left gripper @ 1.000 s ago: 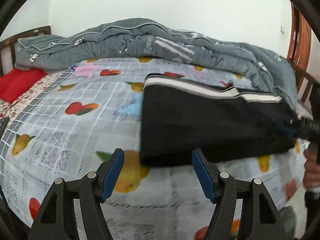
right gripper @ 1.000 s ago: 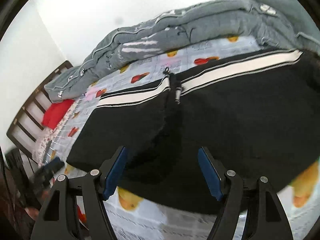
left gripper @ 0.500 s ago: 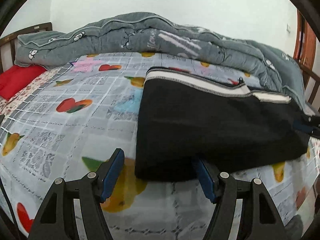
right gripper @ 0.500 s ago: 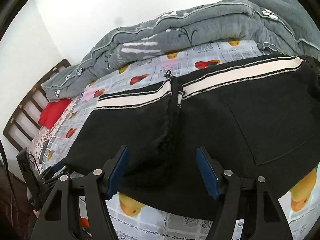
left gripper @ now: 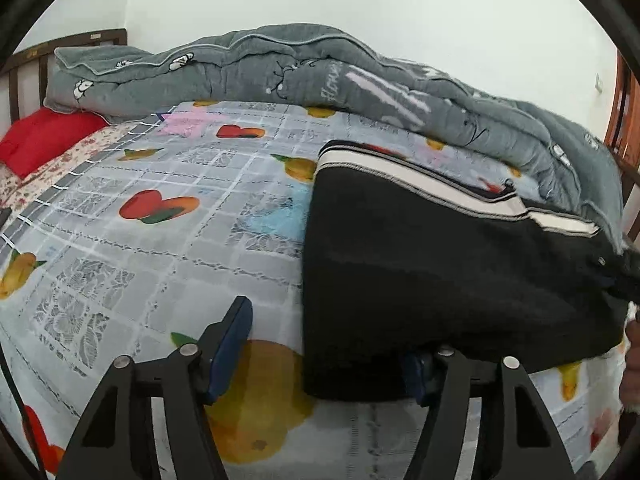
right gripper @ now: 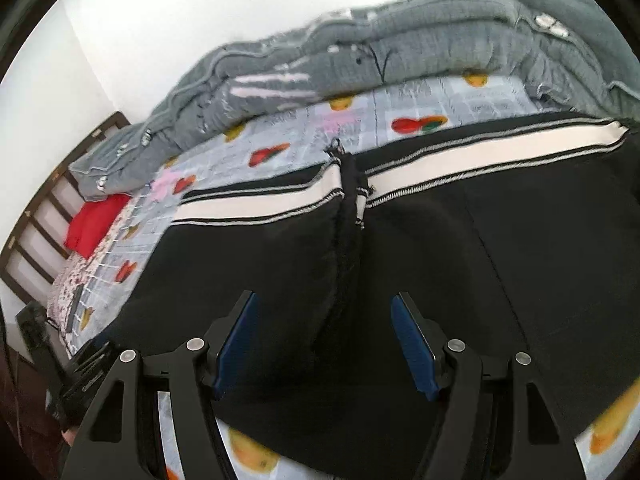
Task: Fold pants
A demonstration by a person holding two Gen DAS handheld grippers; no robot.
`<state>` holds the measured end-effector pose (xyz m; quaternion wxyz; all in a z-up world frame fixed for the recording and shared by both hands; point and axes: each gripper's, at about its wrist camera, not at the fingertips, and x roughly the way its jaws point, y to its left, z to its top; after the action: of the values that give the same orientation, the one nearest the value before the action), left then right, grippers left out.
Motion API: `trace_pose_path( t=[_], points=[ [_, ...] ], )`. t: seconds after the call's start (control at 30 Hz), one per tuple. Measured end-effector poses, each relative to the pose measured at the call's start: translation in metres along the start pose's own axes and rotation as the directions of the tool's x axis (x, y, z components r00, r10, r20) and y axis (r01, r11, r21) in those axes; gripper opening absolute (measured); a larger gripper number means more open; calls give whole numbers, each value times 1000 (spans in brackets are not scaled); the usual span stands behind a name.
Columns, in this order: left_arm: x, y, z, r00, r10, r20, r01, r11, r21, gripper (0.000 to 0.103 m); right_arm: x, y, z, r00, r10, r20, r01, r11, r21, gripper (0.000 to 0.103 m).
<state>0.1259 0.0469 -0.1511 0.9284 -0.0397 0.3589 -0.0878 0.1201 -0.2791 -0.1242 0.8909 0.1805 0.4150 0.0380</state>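
Black pants (left gripper: 448,264) with a white side stripe lie folded on the fruit-print bedsheet (left gripper: 168,248). In the right wrist view the pants (right gripper: 400,248) fill the middle, with a fold seam running down the centre. My left gripper (left gripper: 324,356) is open at the pants' near left corner; its right finger is tucked under the black cloth edge, its left finger (left gripper: 232,344) over bare sheet. My right gripper (right gripper: 324,344) is open and empty, low over the near edge of the pants beside the seam.
A grey quilt (left gripper: 320,76) is bunched along the far side of the bed. A red pillow (left gripper: 44,140) lies at the far left by the wooden headboard (right gripper: 36,236). A wooden door (left gripper: 624,120) is at the right.
My left gripper has moved forward and right, so its right finger now sits under the pants' corner. My right gripper has moved closer to the pants. Both stay open.
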Motion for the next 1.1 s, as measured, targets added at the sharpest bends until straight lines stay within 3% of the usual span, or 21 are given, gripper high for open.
trace_pose_path(
  t=[0.1,0.3,0.33,0.37,0.4,0.47,0.5,0.53,0.6,0.7,0.73,0.83,0.93,1.1],
  points=[
    [-3,7,-3,1000,-1,10,1,1000,7,63,26,-12,12,999,-19,-40,20,999,32,68],
    [-5,8,-5,1000,5,24,-5,999,37,63,60,-14,40,996,17,-88,-11,997,74,68],
    [-4,7,-5,1000,12,25,-13,999,39,63,66,-11,43,995,3,-100,4,998,62,58],
    [-4,6,-4,999,16,27,-18,999,42,62,71,-7,45,994,-24,-104,28,999,38,34],
    [-4,5,-3,999,15,29,-16,999,42,58,77,1,48,992,-25,-125,25,1000,-2,23],
    [-6,7,-3,999,-11,41,10,999,32,47,78,13,53,988,-63,-140,51,995,-87,15],
    [-8,9,-4,999,-18,50,17,1000,19,43,70,20,57,994,-53,-91,41,990,-133,13],
    [-10,11,-5,998,-17,61,16,1000,4,42,57,23,60,1000,3,-26,-7,990,-139,13],
    [-10,15,-9,998,-6,63,7,1000,-18,41,47,25,63,998,60,18,-56,987,-149,12],
    [-8,15,-13,999,-6,39,6,1000,-11,41,79,24,58,992,-94,-85,78,982,-174,14],
    [-10,15,-13,999,-3,34,3,1000,-9,42,91,20,53,985,-124,-121,101,979,-179,22],
    [-20,19,-16,1000,-14,18,14,1000,1,43,82,14,49,985,-119,-125,98,982,-161,29],
    [-35,26,-23,999,-12,36,12,1000,6,52,46,12,39,989,-130,-68,119,983,-141,31],
    [-53,33,-16,993,-74,91,78,996,-48,60,-12,25,-5,992,-110,60,121,960,-251,37]
  ],
)
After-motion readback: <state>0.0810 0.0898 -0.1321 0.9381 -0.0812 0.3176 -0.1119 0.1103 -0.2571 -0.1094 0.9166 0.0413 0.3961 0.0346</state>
